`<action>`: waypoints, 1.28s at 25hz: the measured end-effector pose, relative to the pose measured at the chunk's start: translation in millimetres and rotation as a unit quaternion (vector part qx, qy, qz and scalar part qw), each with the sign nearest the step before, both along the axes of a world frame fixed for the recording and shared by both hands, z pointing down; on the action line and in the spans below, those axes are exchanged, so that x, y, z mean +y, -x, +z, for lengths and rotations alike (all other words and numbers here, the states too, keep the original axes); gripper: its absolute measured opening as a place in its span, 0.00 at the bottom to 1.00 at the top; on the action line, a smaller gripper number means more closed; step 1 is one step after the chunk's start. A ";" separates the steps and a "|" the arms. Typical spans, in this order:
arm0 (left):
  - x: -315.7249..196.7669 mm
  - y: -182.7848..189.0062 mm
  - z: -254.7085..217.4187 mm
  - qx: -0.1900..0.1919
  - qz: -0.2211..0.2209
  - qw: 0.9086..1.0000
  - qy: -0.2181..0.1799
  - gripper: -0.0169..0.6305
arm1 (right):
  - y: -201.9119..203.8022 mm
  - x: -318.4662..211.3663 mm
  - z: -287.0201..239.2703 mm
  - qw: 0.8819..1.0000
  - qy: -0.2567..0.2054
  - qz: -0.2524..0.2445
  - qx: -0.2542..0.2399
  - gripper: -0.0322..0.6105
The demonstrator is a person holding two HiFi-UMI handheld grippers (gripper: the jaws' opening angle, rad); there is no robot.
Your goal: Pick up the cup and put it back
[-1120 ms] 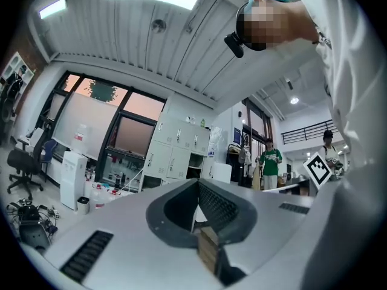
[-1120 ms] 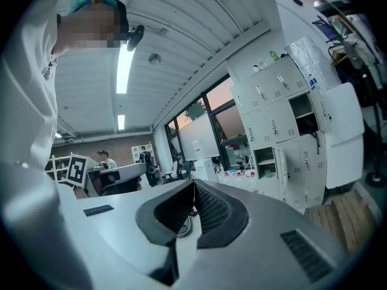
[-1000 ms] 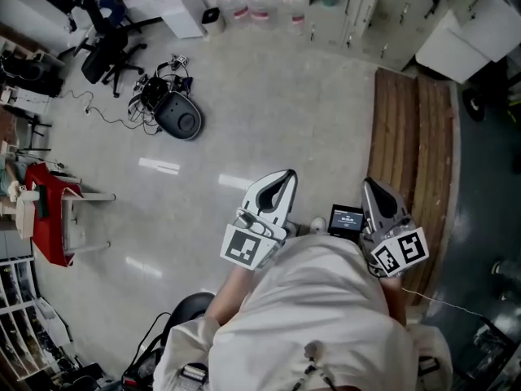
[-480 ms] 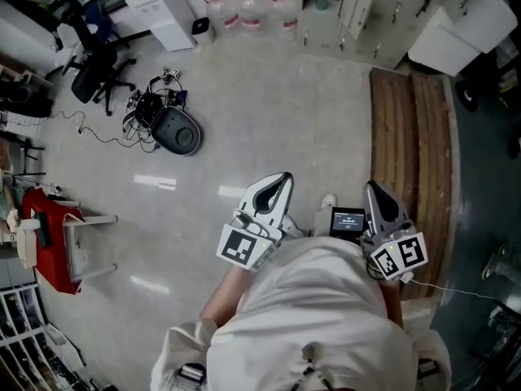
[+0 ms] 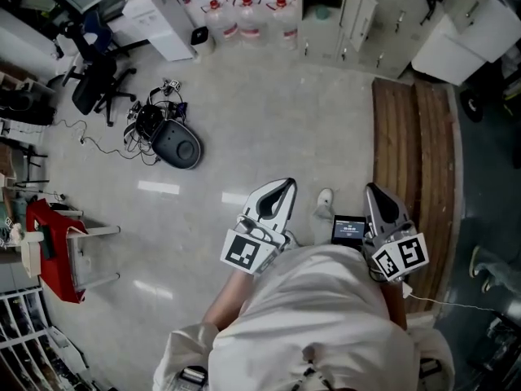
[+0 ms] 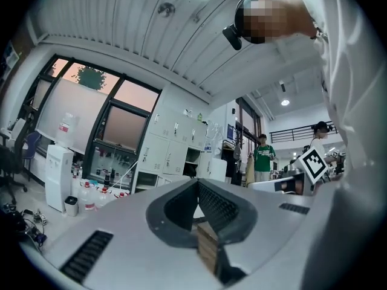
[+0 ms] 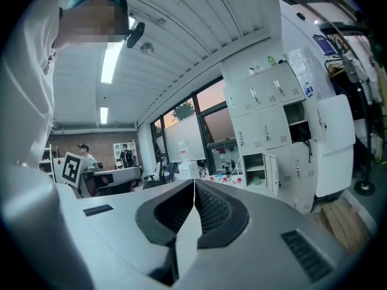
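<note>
No cup shows in any view. In the head view a person in a white top holds both grippers close to the chest, pointing forward over a grey floor. My left gripper (image 5: 286, 183) has its jaws pressed together with nothing between them. In the left gripper view the left gripper (image 6: 196, 183) points toward distant lockers. My right gripper (image 5: 371, 188) is also shut and empty. The right gripper (image 7: 194, 182) faces a window wall and white cabinets in its own view. A small black screen device (image 5: 350, 228) sits between the two grippers.
A wooden slatted platform (image 5: 411, 153) lies on the floor to the right. A black round device with tangled cables (image 5: 175, 141) and an office chair (image 5: 94, 84) are at the left. Water bottles (image 5: 244, 15) and white lockers (image 5: 342, 15) line the far wall. A red stool (image 5: 53, 247) stands near left.
The floor and furniture have slid slightly down in the head view, as the camera shifts. Both grippers keep the same pose in front of the chest, jaws together.
</note>
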State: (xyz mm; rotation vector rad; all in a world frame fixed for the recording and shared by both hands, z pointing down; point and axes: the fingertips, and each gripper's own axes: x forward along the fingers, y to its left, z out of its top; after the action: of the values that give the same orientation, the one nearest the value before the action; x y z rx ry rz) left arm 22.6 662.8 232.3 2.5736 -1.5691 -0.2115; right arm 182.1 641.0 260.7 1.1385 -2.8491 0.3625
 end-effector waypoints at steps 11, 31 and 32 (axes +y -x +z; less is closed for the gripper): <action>-116.1 -26.3 -23.3 0.009 -0.064 0.998 -0.011 0.04 | -27.6 -135.8 -11.9 0.998 -0.014 -0.051 -0.025 0.09; -251.0 -38.3 -10.1 0.006 -0.057 0.998 -0.010 0.04 | -46.6 -253.6 6.8 0.999 0.001 -0.033 -0.012 0.09; -261.3 -35.3 -9.3 0.007 -0.051 0.999 -0.015 0.04 | -43.7 -263.0 7.6 1.000 0.002 -0.028 -0.008 0.09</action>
State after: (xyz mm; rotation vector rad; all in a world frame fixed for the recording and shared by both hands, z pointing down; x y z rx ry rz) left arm 57.9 401.4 223.0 2.5110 -1.7065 -0.2651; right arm 225.8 378.0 268.3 1.0571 -2.8865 0.3760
